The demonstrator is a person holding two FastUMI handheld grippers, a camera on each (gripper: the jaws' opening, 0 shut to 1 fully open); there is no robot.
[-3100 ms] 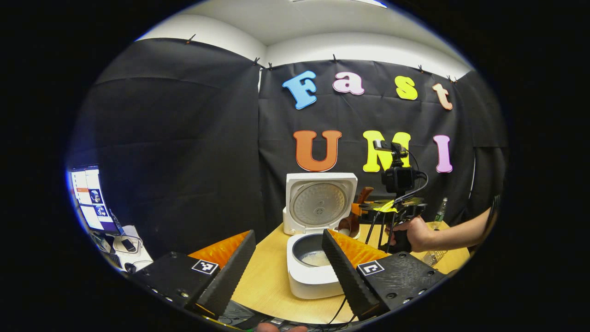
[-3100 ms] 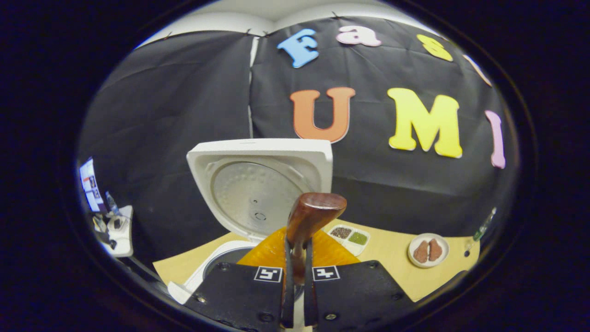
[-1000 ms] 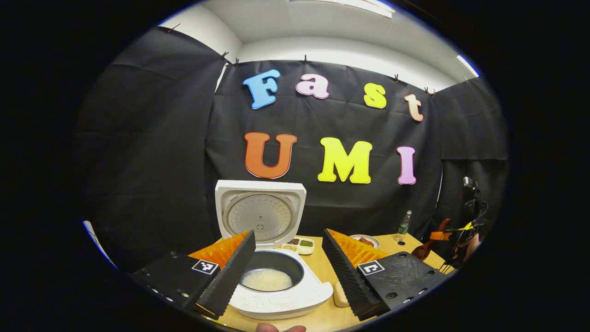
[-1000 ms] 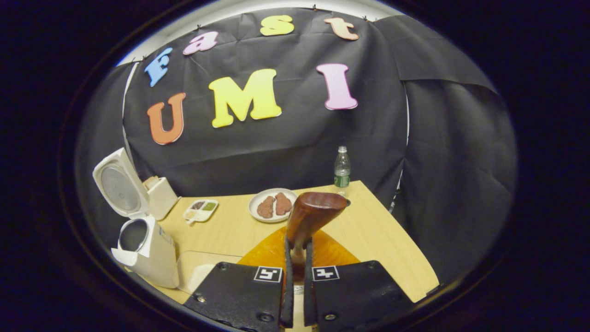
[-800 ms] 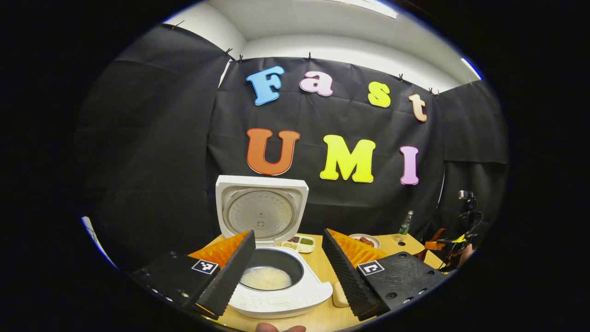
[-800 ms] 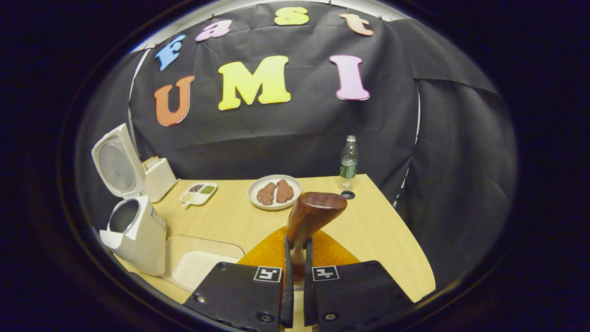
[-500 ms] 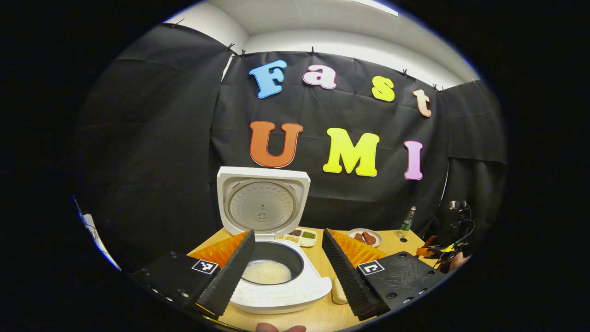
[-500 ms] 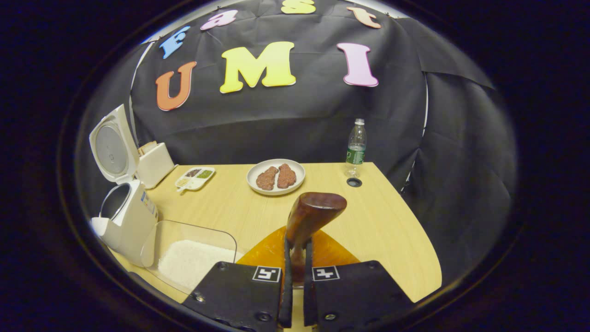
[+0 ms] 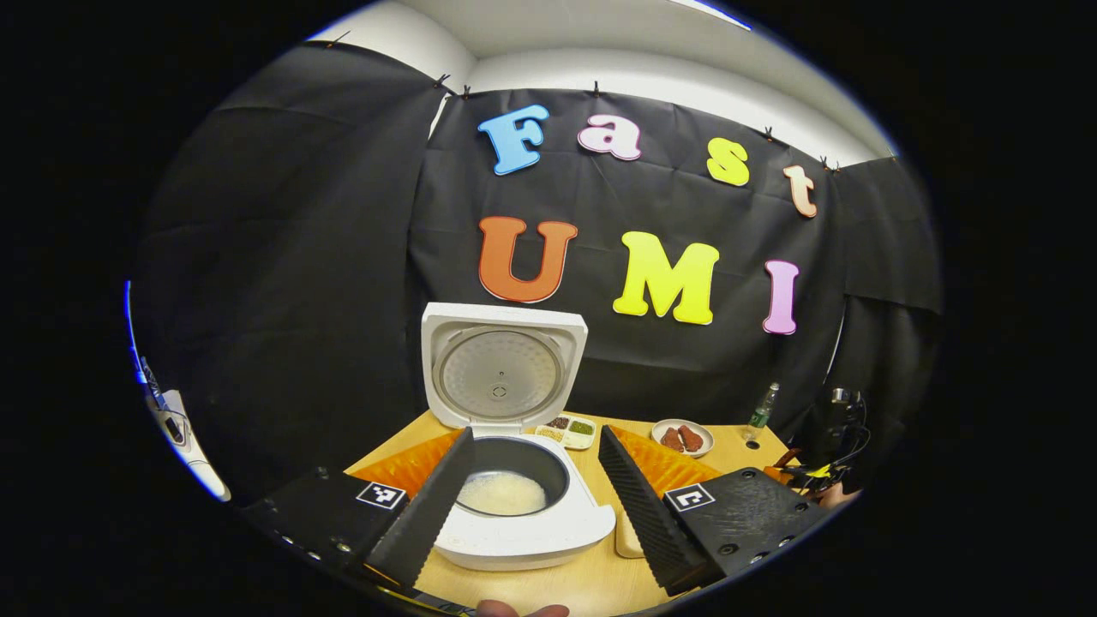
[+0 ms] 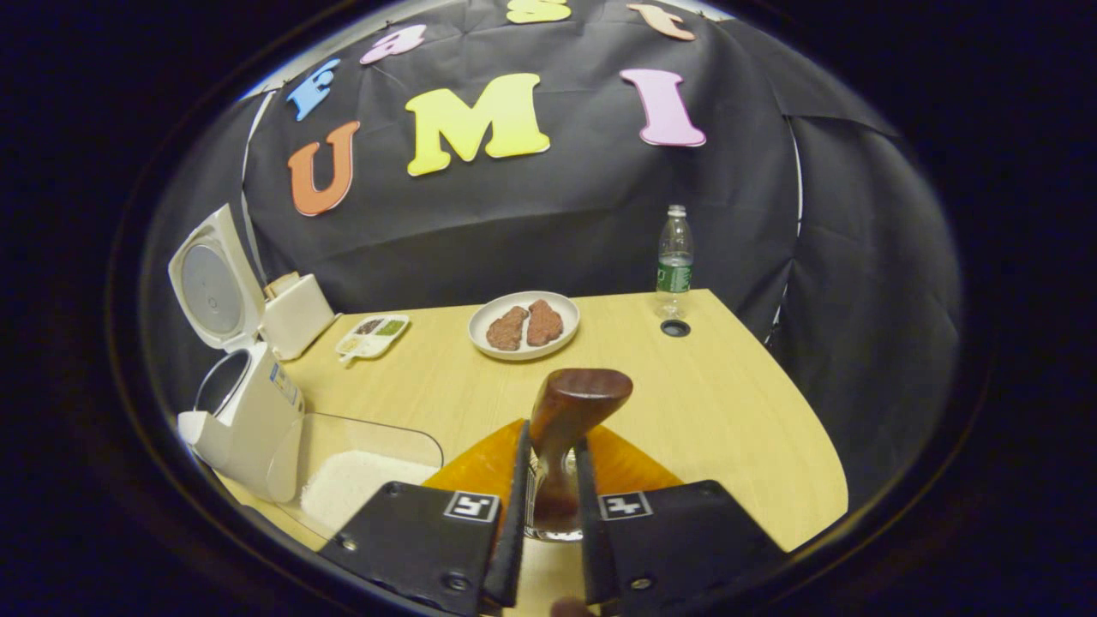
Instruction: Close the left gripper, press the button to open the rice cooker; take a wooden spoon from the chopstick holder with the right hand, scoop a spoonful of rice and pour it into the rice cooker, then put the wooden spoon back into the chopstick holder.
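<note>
Wooden spoon is clamped in the right hand-held gripper, handle running straight out along the fingers, bowl end up. Chopstick holder sits far left behind the open rice cooker, so that's the way back. Left hand-held gripper hangs spread open over the cooker, holding nothing.

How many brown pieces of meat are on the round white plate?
2. The left brown piece and the right brown piece lie side by side, touching or nearly so, on the round white plate toward the back of the light wooden table.
</note>
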